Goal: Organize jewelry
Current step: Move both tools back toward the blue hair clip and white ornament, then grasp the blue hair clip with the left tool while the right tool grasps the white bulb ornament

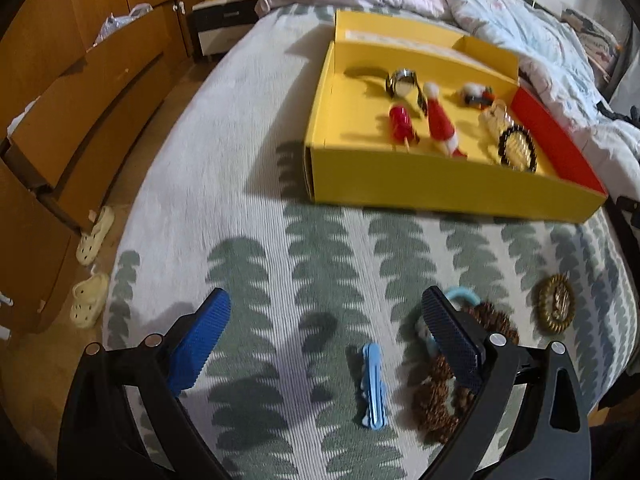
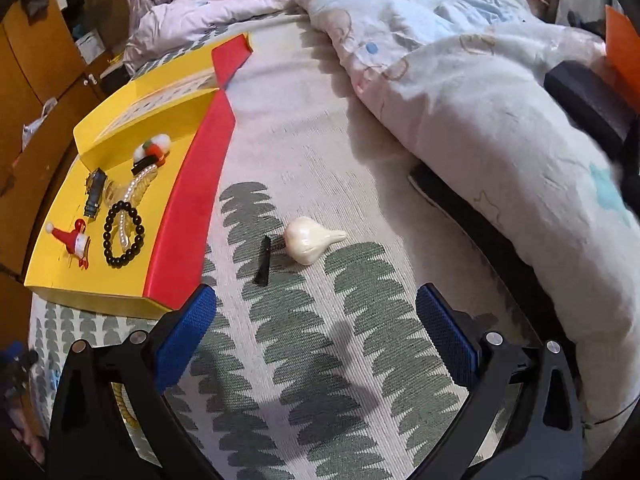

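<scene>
The left claw is hanging wide open and empty over the bed, and the right claw is gaping just as wide with nothing in it. The yellow box is sitting at one o'clock in the left wrist view, already holding a black bead bracelet and other pieces.

On the cover, a blue hair clip is lying between the left claw's fingers; it is looking light, stiff and slick, so pinching across its narrow sides seems best. Only this view is showing the brown bead strand and the gold brooch, both at three o'clock of the clip.

Only the right wrist view is showing a cream shell-like piece, likely smooth and breakable, and a small black clip just at its nine o'clock.
</scene>
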`<move>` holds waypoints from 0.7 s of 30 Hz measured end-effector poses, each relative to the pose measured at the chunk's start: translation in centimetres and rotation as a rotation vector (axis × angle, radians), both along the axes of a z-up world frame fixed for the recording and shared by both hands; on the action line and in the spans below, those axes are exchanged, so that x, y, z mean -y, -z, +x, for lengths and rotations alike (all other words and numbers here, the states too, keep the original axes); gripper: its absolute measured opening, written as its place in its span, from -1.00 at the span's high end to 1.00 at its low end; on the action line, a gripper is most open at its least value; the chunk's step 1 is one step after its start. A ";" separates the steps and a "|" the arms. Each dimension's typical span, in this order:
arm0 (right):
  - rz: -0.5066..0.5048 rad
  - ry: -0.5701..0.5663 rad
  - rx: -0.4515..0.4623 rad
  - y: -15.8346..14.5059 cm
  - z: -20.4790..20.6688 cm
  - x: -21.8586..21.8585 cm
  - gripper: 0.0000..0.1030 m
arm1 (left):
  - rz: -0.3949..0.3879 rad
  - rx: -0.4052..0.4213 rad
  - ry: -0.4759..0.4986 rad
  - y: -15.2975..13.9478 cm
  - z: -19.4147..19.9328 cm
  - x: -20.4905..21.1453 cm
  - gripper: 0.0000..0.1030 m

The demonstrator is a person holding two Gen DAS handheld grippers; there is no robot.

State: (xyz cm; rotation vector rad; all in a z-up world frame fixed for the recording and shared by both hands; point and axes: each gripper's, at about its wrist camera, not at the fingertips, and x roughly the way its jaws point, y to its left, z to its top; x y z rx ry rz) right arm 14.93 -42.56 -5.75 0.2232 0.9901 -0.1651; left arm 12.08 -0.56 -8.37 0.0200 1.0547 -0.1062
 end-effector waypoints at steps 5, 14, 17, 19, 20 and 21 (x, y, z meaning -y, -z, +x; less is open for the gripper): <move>0.001 0.014 -0.016 0.5 0.5 0.4 -0.93 | 0.051 -0.010 0.001 0.5 -1.0 0.2 -0.84; 0.041 -0.004 -0.001 0.9 1.0 0.3 -0.91 | 0.128 0.014 0.002 0.7 -2.1 0.5 -0.66; 0.059 0.031 -0.010 1.8 1.4 1.1 -0.90 | 0.176 0.042 0.016 0.7 -2.7 1.1 -0.58; 0.063 0.047 -0.020 2.2 1.7 1.4 -0.85 | 0.199 0.052 0.028 0.8 -2.9 1.6 -0.54; 0.066 0.046 -0.020 2.3 1.9 1.5 -0.85 | 0.206 0.055 0.034 0.9 -3.0 1.7 -0.54; 0.067 0.044 -0.019 2.4 2.0 1.4 -0.85 | 0.212 0.055 0.041 1.0 -3.2 1.9 -0.54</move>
